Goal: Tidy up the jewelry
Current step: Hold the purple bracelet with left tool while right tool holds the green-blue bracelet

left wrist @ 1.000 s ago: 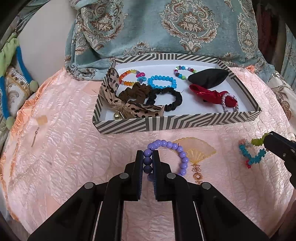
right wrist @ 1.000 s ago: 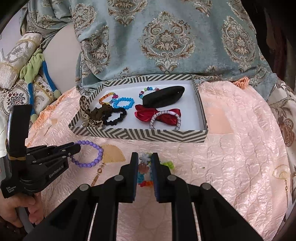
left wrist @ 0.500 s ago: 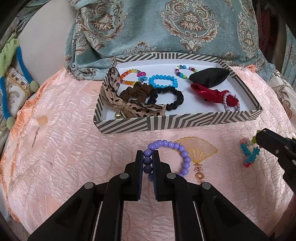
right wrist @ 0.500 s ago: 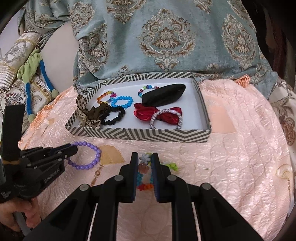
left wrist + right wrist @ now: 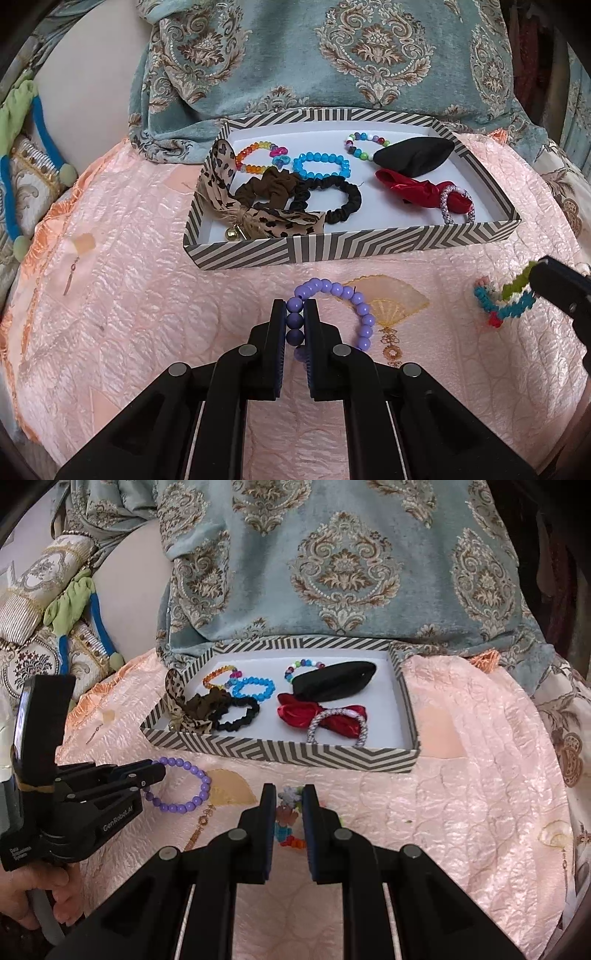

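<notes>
Purple round-bead bracelet (image 5: pixel 343 295) pinched in left hand-held gripper (image 5: pixel 295 325); right hand-held gripper (image 5: pixel 289 812) clamps multicoloured charm bracelet (image 5: pixel 286 825); striped cardboard tray (image 5: pixel 369 247) just beyond, on peach quilted cloth (image 5: pixel 129 314).

Purple bead bracelet (image 5: pixel 338 295); grey-and-white chevron-striped tray (image 5: pixel 369 247); peach quilted cover (image 5: pixel 129 314); teal damask cloth (image 5: pixel 332 55) far behind

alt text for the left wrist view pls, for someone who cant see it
The left gripper is shut on a purple bead bracelet over a peach quilted cover. Behind it, a striped tray holds bead bracelets, scrunchies and bows. At the right edge, the right gripper grips a multicolored bracelet.
</notes>
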{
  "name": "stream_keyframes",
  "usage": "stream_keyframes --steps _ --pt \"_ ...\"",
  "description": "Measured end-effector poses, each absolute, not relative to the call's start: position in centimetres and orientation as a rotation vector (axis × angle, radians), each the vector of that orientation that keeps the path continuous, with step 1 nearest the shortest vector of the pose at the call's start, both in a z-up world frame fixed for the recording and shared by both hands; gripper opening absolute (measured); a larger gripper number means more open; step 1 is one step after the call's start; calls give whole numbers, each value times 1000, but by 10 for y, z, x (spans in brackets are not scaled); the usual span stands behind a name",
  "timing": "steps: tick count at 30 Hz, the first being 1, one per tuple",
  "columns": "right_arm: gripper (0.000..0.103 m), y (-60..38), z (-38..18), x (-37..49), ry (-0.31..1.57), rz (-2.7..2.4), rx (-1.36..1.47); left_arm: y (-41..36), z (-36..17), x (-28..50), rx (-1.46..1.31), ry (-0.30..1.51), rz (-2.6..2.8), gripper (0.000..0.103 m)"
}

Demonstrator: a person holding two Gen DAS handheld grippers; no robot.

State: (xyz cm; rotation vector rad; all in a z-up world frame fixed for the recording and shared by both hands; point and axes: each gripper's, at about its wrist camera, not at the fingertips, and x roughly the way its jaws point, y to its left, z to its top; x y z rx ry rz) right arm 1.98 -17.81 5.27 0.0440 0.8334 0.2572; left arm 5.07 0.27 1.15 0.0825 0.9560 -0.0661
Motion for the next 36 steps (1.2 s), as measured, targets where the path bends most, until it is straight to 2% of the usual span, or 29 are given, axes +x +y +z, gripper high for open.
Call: stream_keyframes --steps 36 --pt "14 -178 45 21 837 247 56 6 8 51 78 955 -64 0"
